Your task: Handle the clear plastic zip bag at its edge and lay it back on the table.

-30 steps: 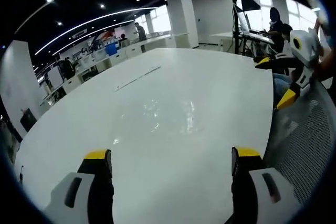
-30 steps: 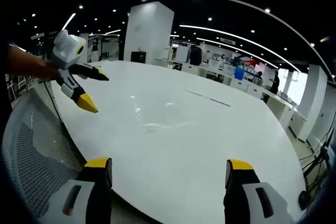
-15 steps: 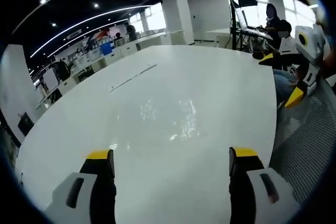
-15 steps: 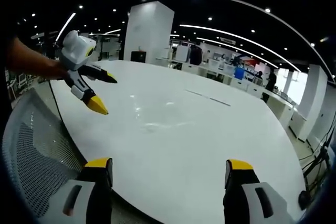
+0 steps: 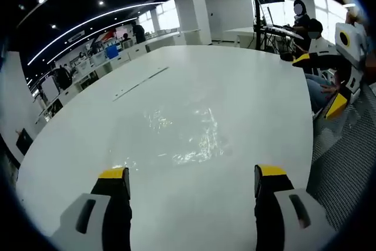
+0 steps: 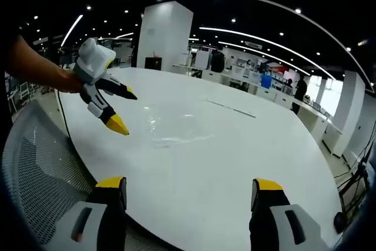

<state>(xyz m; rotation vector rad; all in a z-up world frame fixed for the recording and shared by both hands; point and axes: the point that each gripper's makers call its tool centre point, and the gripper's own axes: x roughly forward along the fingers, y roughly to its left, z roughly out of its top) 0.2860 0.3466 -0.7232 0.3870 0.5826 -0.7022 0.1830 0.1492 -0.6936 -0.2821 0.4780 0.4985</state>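
The clear plastic zip bag lies flat on the white table, seen mostly as glints and wrinkles; in the right gripper view it sits at about 11 o'clock from the centre. It looks empty, though I cannot be sure because the film is so transparent. My judgement is that it is very light, soft and limp, and slippery against the glossy top, so it would slide rather than lift if pushed. The best hold is probably the stiffer zip edge, but I cannot tell which side carries the zip; the near edge is the easiest one to reach.

The left gripper has its jaws wide apart and holds nothing; the bag lies just beyond its yellow tips, at 12 o'clock. In the right gripper view the same gripper hangs near the bag, its jaws spread. The right gripper is also fully open and empty, well apart from the bag. A mesh chair stands at 8 o'clock beside the table.
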